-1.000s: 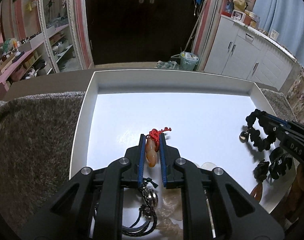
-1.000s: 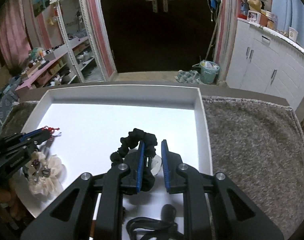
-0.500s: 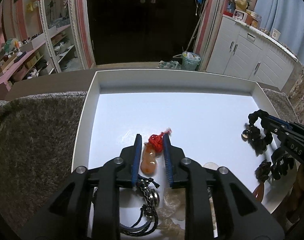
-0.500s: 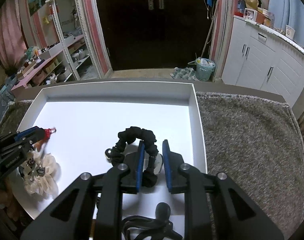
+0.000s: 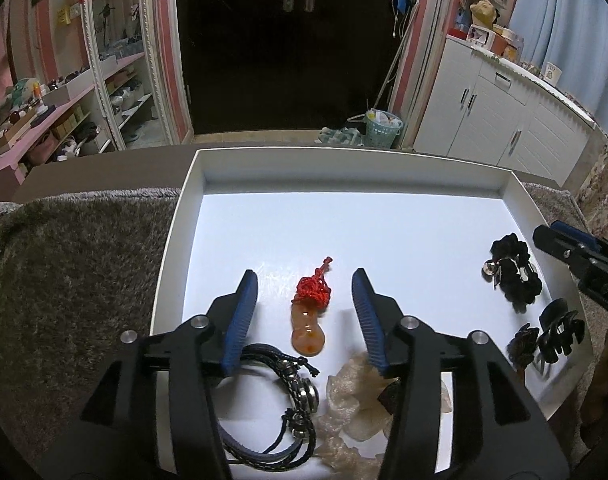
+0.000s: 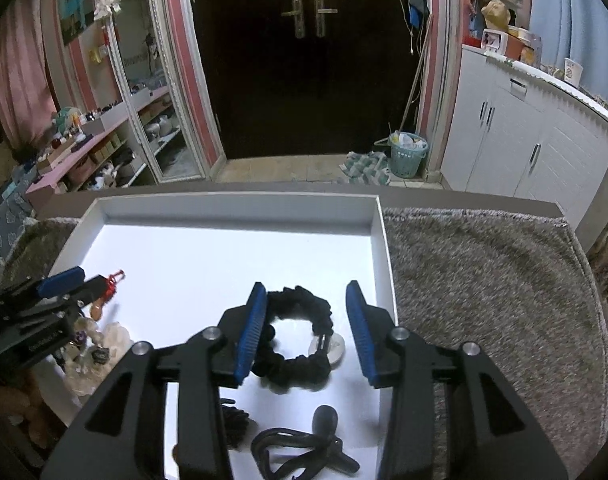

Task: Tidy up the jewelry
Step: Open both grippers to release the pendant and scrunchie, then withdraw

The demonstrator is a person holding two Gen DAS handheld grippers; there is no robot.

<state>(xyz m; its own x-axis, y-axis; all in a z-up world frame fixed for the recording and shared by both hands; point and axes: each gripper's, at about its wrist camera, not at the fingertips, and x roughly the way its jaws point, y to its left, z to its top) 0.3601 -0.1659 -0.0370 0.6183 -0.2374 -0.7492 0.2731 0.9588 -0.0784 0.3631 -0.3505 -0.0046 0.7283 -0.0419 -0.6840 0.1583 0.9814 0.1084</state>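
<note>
An orange gourd pendant with a red knot [image 5: 308, 320] lies on the white tray [image 5: 343, 216], between the spread fingers of my left gripper [image 5: 304, 292], which is open and empty. A black scrunchie with a silver charm [image 6: 298, 338] lies on the tray [image 6: 232, 212] between the spread fingers of my right gripper [image 6: 305, 312], open and empty. The scrunchie also shows in the left wrist view [image 5: 513, 276], with the right gripper [image 5: 559, 240] beside it. The left gripper [image 6: 70, 278] shows in the right wrist view, over the pendant [image 6: 104, 298].
A black cord bracelet [image 5: 282, 408] and a cream lace scrunchie [image 5: 355, 400] lie near the tray's front. Black hair clips [image 5: 543, 340] lie at the tray's right. A black cord and clip [image 6: 304, 444] lie near the right gripper. Grey shaggy carpet [image 6: 483, 300] surrounds the tray.
Both grippers have opened. The left one let go of the gourd pendant and the right one let go of the black scrunchie; both items now lie on the tray.
</note>
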